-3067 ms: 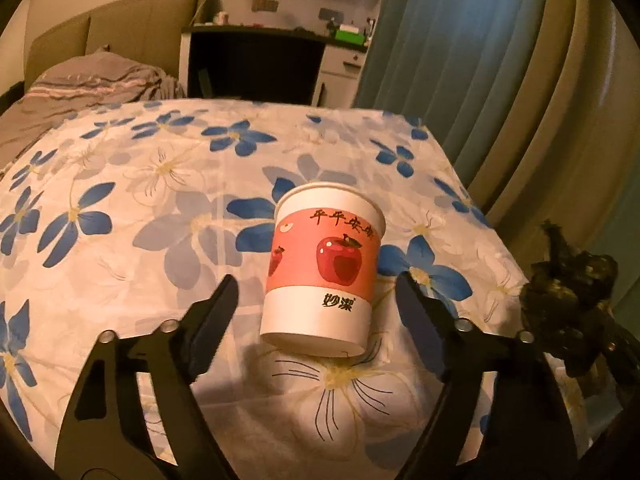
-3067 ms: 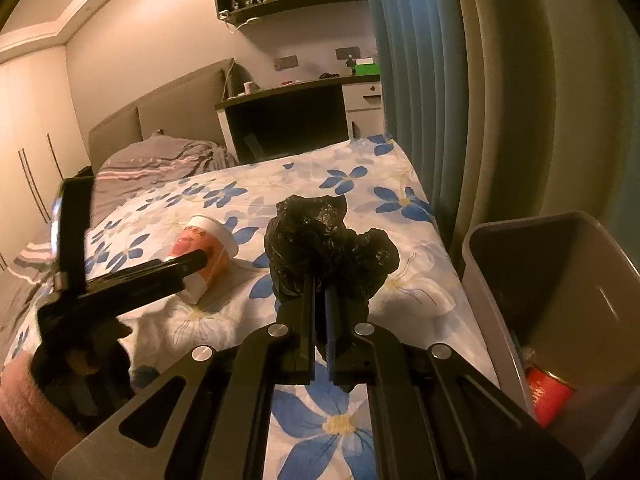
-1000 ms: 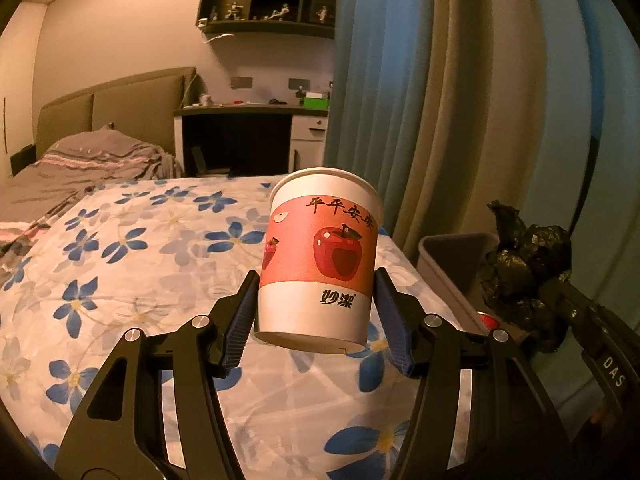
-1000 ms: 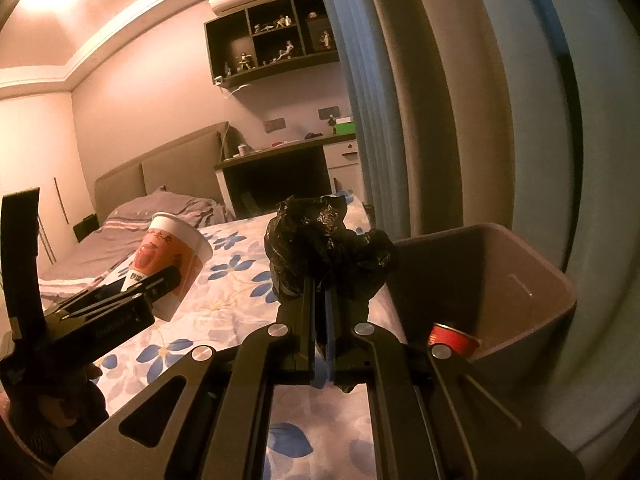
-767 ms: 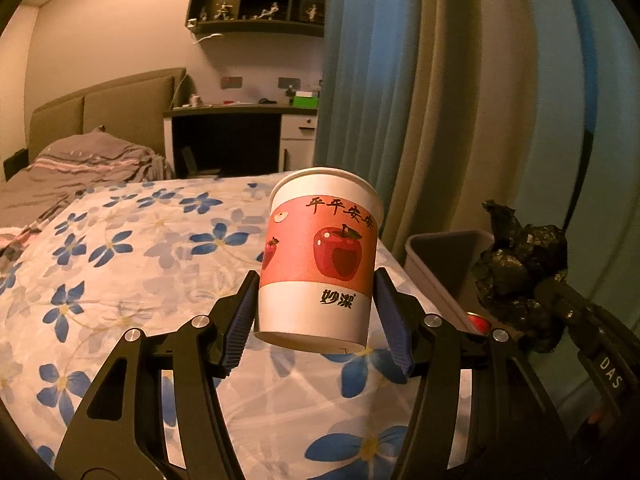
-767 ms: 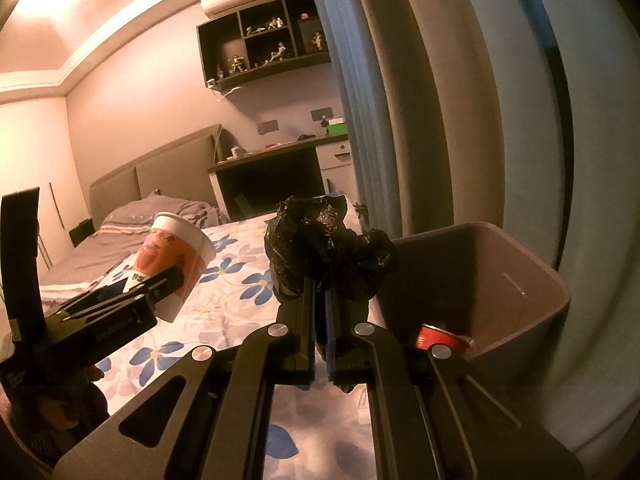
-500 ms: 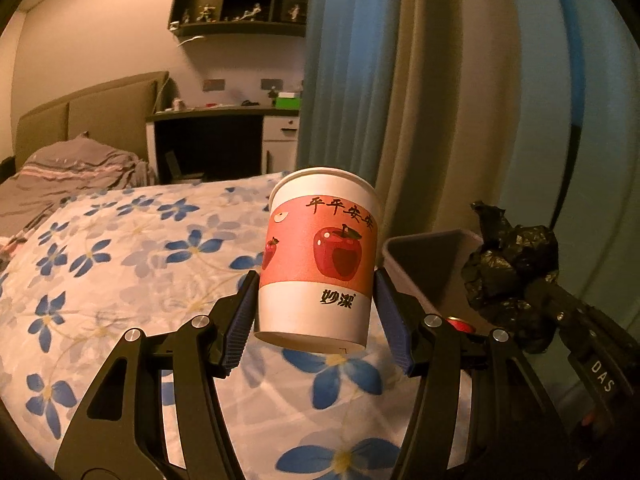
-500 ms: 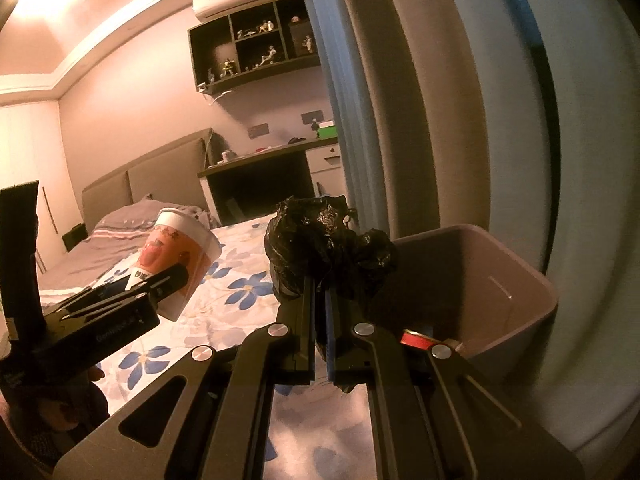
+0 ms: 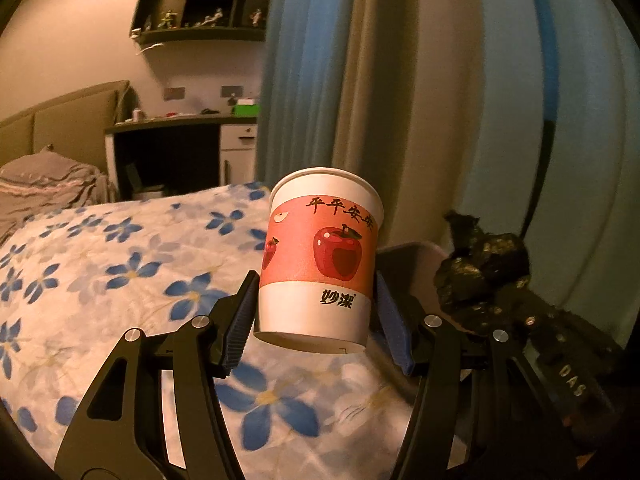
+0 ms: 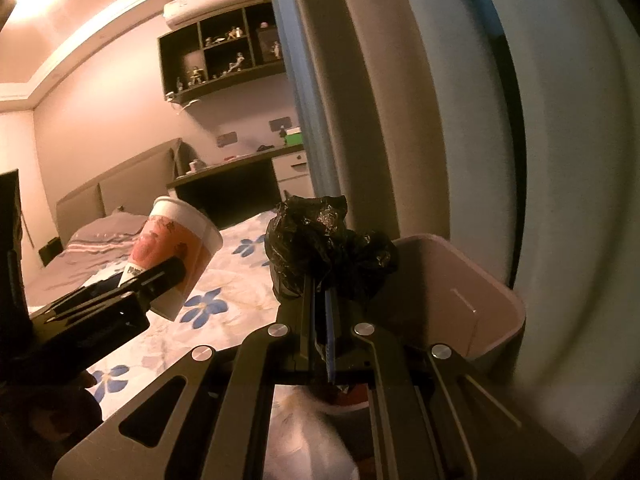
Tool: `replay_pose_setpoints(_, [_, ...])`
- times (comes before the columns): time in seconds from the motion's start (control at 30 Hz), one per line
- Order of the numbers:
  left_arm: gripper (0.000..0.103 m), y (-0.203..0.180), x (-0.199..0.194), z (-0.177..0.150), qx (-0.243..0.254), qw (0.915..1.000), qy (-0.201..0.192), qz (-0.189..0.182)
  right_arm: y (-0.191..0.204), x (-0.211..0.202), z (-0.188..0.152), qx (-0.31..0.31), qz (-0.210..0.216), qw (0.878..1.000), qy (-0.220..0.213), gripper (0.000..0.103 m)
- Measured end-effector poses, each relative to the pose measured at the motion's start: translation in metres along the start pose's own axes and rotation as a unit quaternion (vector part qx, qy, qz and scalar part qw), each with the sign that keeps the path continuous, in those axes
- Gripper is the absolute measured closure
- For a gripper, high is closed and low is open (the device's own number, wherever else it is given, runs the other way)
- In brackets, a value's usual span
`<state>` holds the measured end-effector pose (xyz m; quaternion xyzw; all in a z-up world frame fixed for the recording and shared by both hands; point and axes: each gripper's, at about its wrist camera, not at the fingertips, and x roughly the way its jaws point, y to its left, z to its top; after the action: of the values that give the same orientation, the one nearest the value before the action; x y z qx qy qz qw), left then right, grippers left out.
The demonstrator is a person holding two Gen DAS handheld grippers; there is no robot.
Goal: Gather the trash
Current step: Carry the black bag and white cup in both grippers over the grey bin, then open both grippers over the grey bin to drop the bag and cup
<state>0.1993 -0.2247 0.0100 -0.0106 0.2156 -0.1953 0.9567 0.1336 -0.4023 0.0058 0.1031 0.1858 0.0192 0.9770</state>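
My left gripper (image 9: pixel 316 320) is shut on a white paper cup (image 9: pixel 320 256) with a red apple band, held upright above the bed's right edge. The same cup (image 10: pixel 176 256) shows at the left of the right wrist view, tilted in the left gripper's fingers (image 10: pixel 160 276). My right gripper (image 10: pixel 322 284) is shut on a crumpled black plastic bag (image 10: pixel 320 248), which hangs over the near rim of a grey bin (image 10: pixel 488 284). In the left wrist view that bag (image 9: pixel 480 268) sits to the right of the cup, with the bin (image 9: pixel 408 256) behind both.
A bed with a blue-flowered cover (image 9: pixel 120 280) fills the left. Blue and beige curtains (image 9: pixel 360 80) hang close behind the bin. A dark desk (image 9: pixel 168 152) and wall shelves (image 9: pixel 208 4) stand at the far end. Something red (image 10: pixel 356 394) lies low in the bin.
Both grippers have swung right, towards the bin and curtains, each keeping its load. The bin has come closer under the black bag, and the bed has slid left in both views.
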Motion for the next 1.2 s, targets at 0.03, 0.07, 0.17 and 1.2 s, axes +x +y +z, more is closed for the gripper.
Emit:
replay_pose_setpoints(0.03, [0.046,-0.003,0.003,0.001,0.002,1.0,0.0,-0.005,-0.001,0.002,0.001,0.001,-0.003,1.0,0.0,0.098])
replay_pose_setpoints(0.07, [0.046,-0.006,0.007,0.002,0.004,0.9999,0.0,-0.01,-0.003,0.005,0.001,0.001,-0.007,1.0,0.001,0.098])
replay_pose_setpoints(0.17, [0.046,-0.018,0.02,0.003,0.011,0.9996,0.0,-0.027,-0.01,0.014,0.002,0.005,-0.015,1.0,0.004,0.098])
replay_pose_setpoints(1.2, [0.046,-0.038,0.09,-0.022,-0.01,0.9886,0.065,-0.136,-0.037,0.027,-0.006,0.036,-0.057,0.998,0.019,0.062])
